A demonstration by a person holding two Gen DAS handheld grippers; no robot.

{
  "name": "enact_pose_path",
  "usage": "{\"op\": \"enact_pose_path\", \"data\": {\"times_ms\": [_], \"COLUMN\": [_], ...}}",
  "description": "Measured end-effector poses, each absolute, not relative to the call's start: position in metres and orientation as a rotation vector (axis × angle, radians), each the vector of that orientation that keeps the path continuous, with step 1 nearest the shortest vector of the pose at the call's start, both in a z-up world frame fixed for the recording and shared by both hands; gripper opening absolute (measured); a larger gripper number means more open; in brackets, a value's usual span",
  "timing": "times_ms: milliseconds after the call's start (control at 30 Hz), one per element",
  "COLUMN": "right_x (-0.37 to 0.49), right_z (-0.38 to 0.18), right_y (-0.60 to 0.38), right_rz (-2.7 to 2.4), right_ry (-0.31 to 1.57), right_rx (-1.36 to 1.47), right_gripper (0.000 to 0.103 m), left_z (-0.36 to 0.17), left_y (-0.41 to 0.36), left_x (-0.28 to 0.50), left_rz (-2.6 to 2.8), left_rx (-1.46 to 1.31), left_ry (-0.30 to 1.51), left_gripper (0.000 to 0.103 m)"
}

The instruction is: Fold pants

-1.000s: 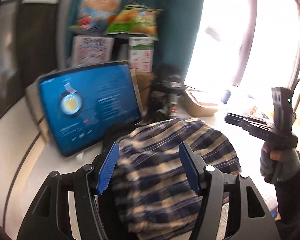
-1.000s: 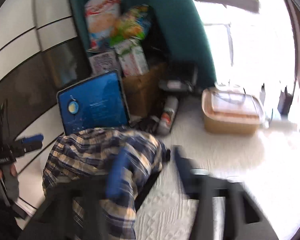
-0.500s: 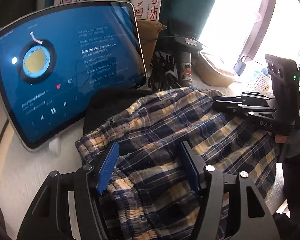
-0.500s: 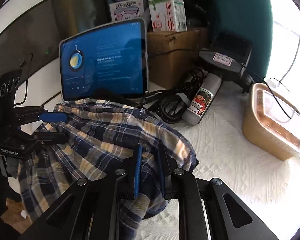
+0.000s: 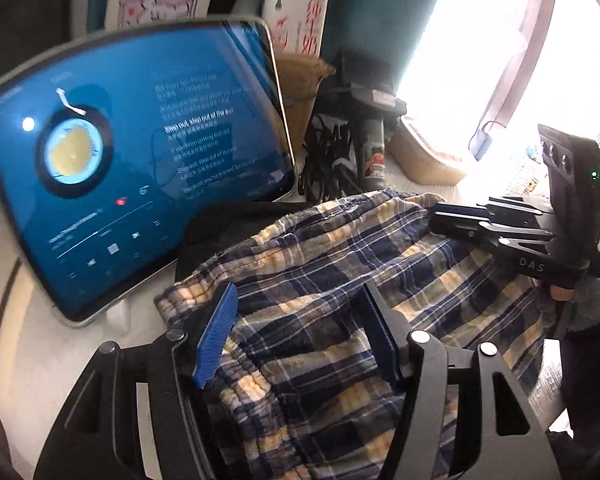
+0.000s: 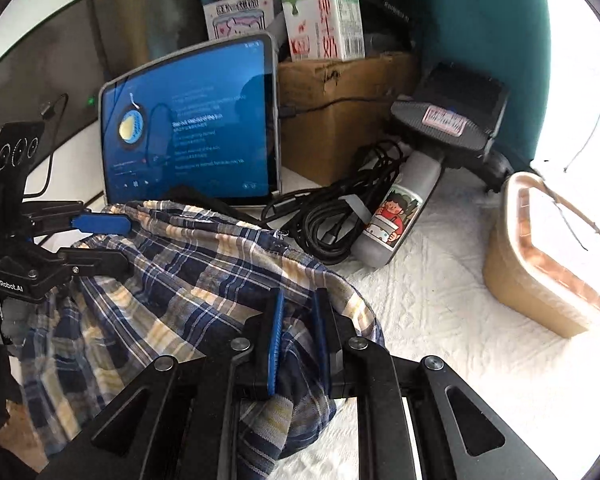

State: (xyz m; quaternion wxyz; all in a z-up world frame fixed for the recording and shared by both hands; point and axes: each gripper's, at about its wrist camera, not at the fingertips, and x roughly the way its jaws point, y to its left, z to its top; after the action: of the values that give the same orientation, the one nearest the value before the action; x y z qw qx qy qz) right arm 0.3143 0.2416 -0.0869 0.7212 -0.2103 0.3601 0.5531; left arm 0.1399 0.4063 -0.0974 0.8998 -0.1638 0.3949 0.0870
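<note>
Pants (image 6: 188, 276) bunched at frame centre, unfolded. Right gripper (image 6: 296, 320) clenched on hem; left gripper (image 5: 300, 332) spread, ungrasped. Next: cloth laid flat.

A teal wall (image 6: 480, 20) meets an overexposed bright window (image 5: 480, 60) above a white quilted surface (image 6: 440, 320).

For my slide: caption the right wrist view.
Right gripper shut on plaid pants, left gripper open above them, tablet behind.
</note>
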Motion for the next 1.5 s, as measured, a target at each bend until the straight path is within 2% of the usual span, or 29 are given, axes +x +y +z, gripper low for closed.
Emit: {"op": "enact_pose_path", "data": {"times_ms": [300,533,767,833,867,933,967,1000,1133,1200,1333,1500], "right_x": [0.286,0.262,0.250,0.248,0.245,0.240,0.238,0.236,0.224,0.219,0.212,0.198], "right_z": [-0.066,-0.070,-0.074,-0.070,-0.068,-0.064,-0.062,-0.060,-0.052,-0.049,-0.043,-0.037], "right_y": [0.199,0.172,0.149,0.140,0.135,0.124,0.117,0.110,0.081,0.063,0.025,-0.023], "right_rz": [1.185,1.172,1.143,1.133,1.126,1.111,1.104,1.098,1.061,1.037,0.985,0.904], "right_ry": [0.789,0.802,0.803,0.790,0.782,0.768,0.761,0.753,0.728,0.718,0.705,0.683], "right_rx": [-0.414,-0.414,-0.399,-0.387,-0.384,-0.376,-0.364,-0.351,-0.341,-0.338,-0.311,-0.285], "right_gripper": [0.016,0.016,0.023,0.026,0.031,0.049,0.067,0.077,0.077,0.077,0.077,0.077], "left_z": [-0.089,-0.113,-0.104,-0.099,-0.097,-0.090,-0.087,-0.085,-0.077,-0.075,-0.078,-0.075], "left_y": [0.378,0.370,0.355,0.344,0.338,0.325,0.319,0.312,0.280,0.263,0.233,0.193], "left_x": [0.101,0.101,0.095,0.090,0.087,0.081,0.077,0.074,0.060,0.054,0.052,0.049], "left_rz": [0.202,0.220,0.238,0.242,0.243,0.237,0.232,0.227,0.211,0.205,0.136,0.099], "left_rx": [-0.360,-0.377,-0.387,-0.383,-0.380,-0.376,-0.380,-0.384,-0.357,-0.336,-0.340,-0.327], "left_ry": [0.770,0.818,0.790,0.771,0.754,0.713,0.691,0.668,0.594,0.571,0.586,0.559], "left_gripper": [0.063,0.063,0.063,0.063,0.063,0.063,0.063,0.063,0.073,0.075,0.086,0.093]}}
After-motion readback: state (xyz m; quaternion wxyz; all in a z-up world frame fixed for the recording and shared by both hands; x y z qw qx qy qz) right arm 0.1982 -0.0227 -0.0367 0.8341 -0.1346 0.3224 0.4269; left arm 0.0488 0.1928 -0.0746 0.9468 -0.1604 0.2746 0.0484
